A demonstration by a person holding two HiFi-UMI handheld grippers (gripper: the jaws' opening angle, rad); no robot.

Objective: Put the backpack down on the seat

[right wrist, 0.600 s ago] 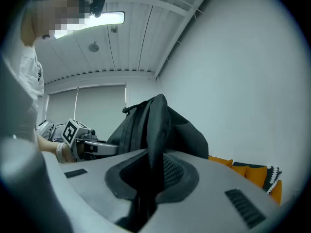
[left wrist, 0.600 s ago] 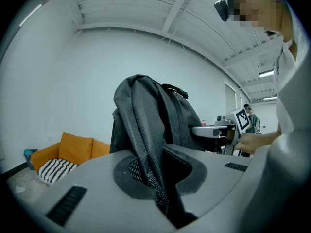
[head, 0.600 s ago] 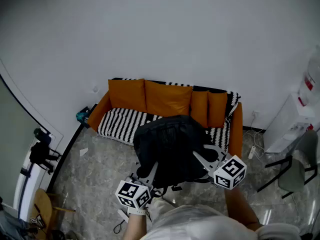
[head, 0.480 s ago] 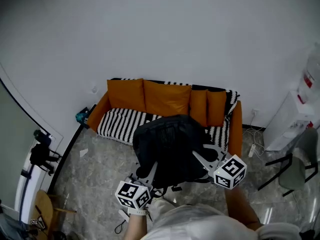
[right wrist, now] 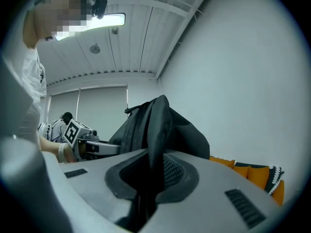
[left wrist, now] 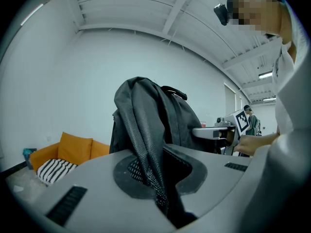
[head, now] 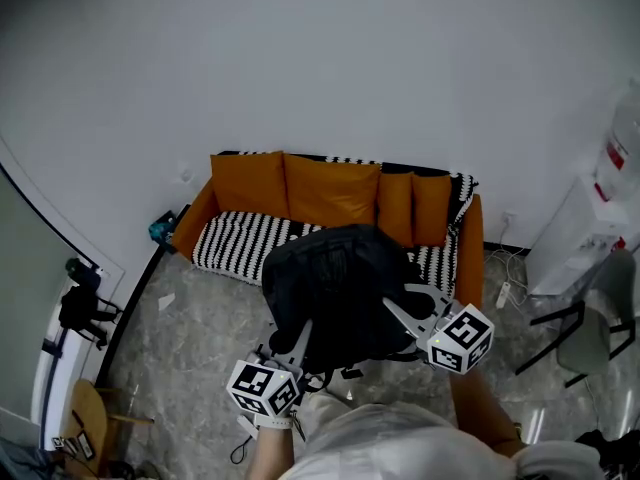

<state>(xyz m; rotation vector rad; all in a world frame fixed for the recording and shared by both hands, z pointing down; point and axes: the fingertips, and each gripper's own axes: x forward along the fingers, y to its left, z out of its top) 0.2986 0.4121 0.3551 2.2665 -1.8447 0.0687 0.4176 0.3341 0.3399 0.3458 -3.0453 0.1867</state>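
Note:
A black backpack [head: 335, 293] hangs in the air in front of an orange sofa with a black-and-white striped seat [head: 240, 243]. My left gripper [head: 300, 340] is shut on the backpack's left side, a mesh strap [left wrist: 146, 159] pinched between its jaws. My right gripper [head: 398, 318] is shut on the backpack's right side, dark fabric [right wrist: 153, 144] clamped between its jaws. The backpack covers the middle of the seat in the head view. In the left gripper view the backpack [left wrist: 150, 115] rises above the jaws; the right gripper view shows the backpack [right wrist: 155, 125] the same way.
Orange cushions [head: 330, 193] line the sofa's back against the white wall. A white appliance [head: 590, 238] and a grey chair [head: 585, 338] stand at the right. A tripod [head: 80, 303] and a wooden stool [head: 85, 418] are at the left. Marbled grey floor [head: 190, 338] lies before the sofa.
The backpack and both grippers have shifted slightly left and forward toward the sofa; both grips are unchanged.

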